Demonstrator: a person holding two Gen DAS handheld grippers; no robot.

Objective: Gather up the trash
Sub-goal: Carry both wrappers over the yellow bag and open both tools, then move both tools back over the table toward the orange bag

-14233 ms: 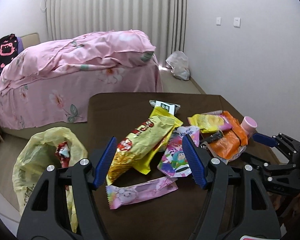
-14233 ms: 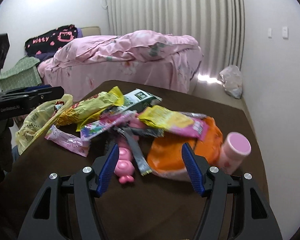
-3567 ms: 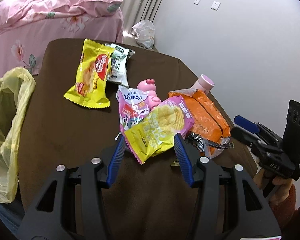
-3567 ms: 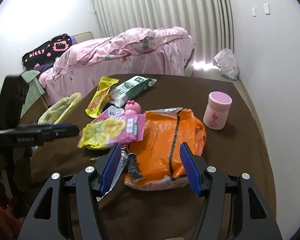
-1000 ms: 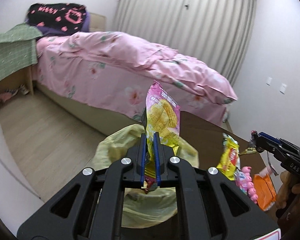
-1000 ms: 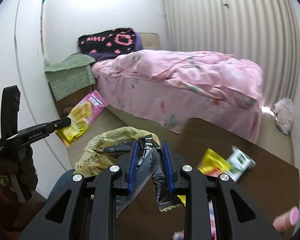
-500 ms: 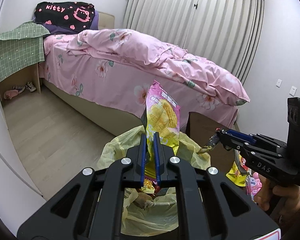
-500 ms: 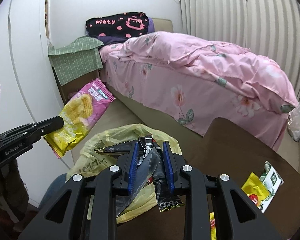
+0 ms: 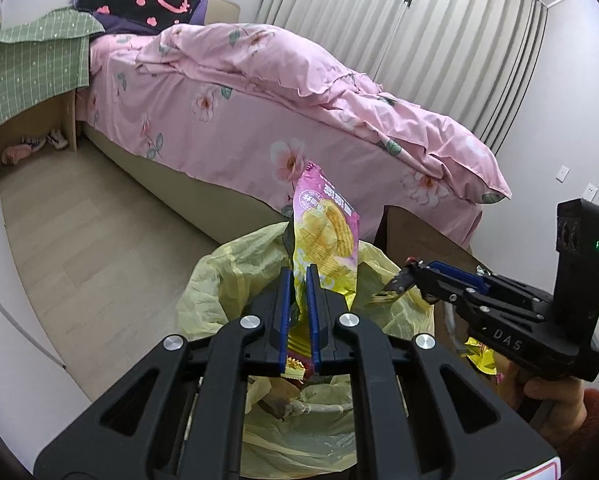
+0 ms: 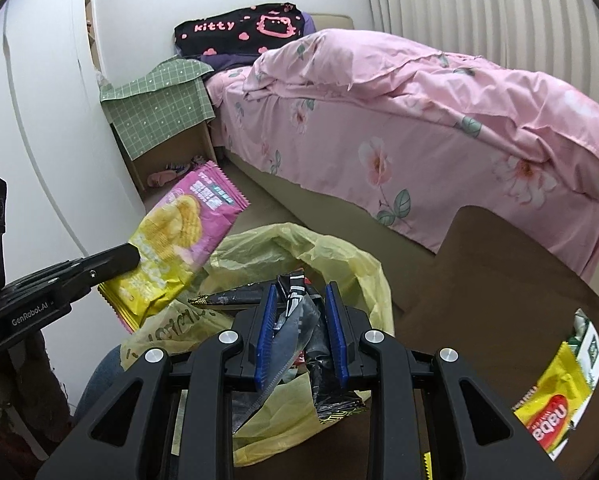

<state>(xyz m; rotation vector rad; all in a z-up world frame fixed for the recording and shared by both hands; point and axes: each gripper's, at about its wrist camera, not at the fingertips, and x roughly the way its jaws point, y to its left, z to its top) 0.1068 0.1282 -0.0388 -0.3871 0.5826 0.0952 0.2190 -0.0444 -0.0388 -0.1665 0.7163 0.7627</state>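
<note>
My left gripper (image 9: 296, 280) is shut on a pink and yellow chip packet (image 9: 324, 240) and holds it upright over the open yellow trash bag (image 9: 227, 280). The packet (image 10: 179, 236) and the left gripper (image 10: 127, 258) also show in the right wrist view. My right gripper (image 10: 299, 300) holds black and silver wrappers (image 10: 299, 332) above the same bag (image 10: 339, 256); its jaws stand slightly parted around them. It appears at the right of the left wrist view (image 9: 413, 276), at the bag's rim.
A brown table (image 10: 479, 280) stands right of the bag, with a yellow snack packet (image 10: 555, 404) and a green-white packet (image 10: 589, 348) on it. A pink bed (image 9: 299, 100) lies behind. A nightstand under a green cloth (image 9: 31, 76) stands at the left.
Both grippers have come closer over the bag. The right gripper's jaws have spread a little around the black wrappers. The left gripper still grips the chip packet.
</note>
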